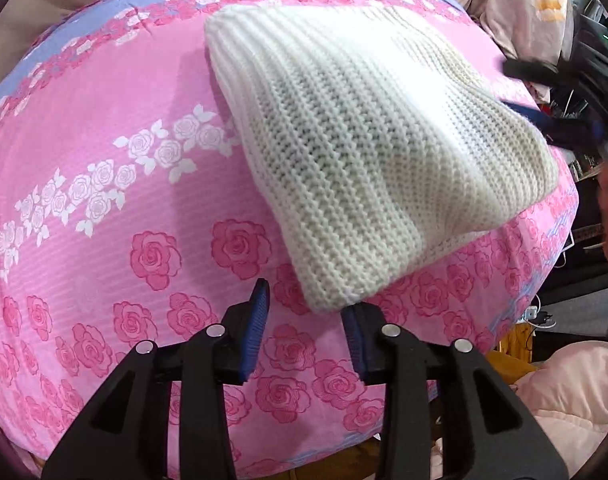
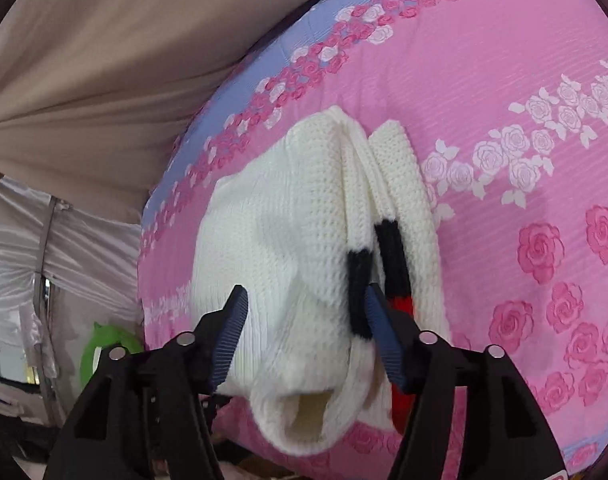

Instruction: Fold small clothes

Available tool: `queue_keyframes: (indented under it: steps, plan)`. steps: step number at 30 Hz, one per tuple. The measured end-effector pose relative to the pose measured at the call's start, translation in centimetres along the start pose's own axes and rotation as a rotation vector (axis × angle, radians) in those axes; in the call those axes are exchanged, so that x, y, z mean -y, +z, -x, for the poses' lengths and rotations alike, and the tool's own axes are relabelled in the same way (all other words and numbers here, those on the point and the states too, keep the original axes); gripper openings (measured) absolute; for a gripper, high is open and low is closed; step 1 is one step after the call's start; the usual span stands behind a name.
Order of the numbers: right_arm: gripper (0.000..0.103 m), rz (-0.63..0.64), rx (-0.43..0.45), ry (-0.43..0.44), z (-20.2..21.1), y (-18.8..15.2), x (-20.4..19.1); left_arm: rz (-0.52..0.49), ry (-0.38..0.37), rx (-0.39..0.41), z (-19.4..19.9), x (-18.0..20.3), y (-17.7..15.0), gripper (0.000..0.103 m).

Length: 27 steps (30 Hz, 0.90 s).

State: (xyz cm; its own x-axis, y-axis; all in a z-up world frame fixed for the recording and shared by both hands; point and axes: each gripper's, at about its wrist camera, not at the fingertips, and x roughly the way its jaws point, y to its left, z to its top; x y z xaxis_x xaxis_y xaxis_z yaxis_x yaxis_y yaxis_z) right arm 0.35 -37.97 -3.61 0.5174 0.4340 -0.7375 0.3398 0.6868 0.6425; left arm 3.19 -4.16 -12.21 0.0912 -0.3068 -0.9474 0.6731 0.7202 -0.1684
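White knit sweater lies folded into a compact bundle on the pink rose bedspread; folding looks nearly done. Left gripper and right gripper both released, nothing held.

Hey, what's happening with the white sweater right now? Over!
Left gripper open, empty. Right gripper open, sweater between its jaws, ungripped. Sweater folded on pink bedspread. Nothing blocking.

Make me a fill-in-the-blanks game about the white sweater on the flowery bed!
1. The knitted sweater is mostly ____ in colour.
2. It lies on a pink bedsheet printed with ____.
3. The right gripper has its jaws ____, with sweater knit between them.
4. Beside its black stripes, the sweater shows a patch of ____.

Missing words: white; roses; open; red
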Motion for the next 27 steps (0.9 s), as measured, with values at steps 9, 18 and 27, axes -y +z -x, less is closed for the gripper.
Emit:
queue_keyframes:
  steps: [9,18,27]
  plan:
    - [0.009,0.054,-0.030,-0.067,-2.1,-4.0,-1.9,-0.076,-0.019,-0.020,-0.7,1.8,1.3,0.020]
    - [0.007,-0.066,-0.048,-0.140,-1.5,-6.4,5.5,0.038,-0.041,-0.108,-2.3,-0.7,0.7,0.010]
    - [0.066,0.102,0.149,-0.207,4.2,-1.3,-1.0,-0.028,-0.067,0.092,5.7,1.1,1.2,0.045]
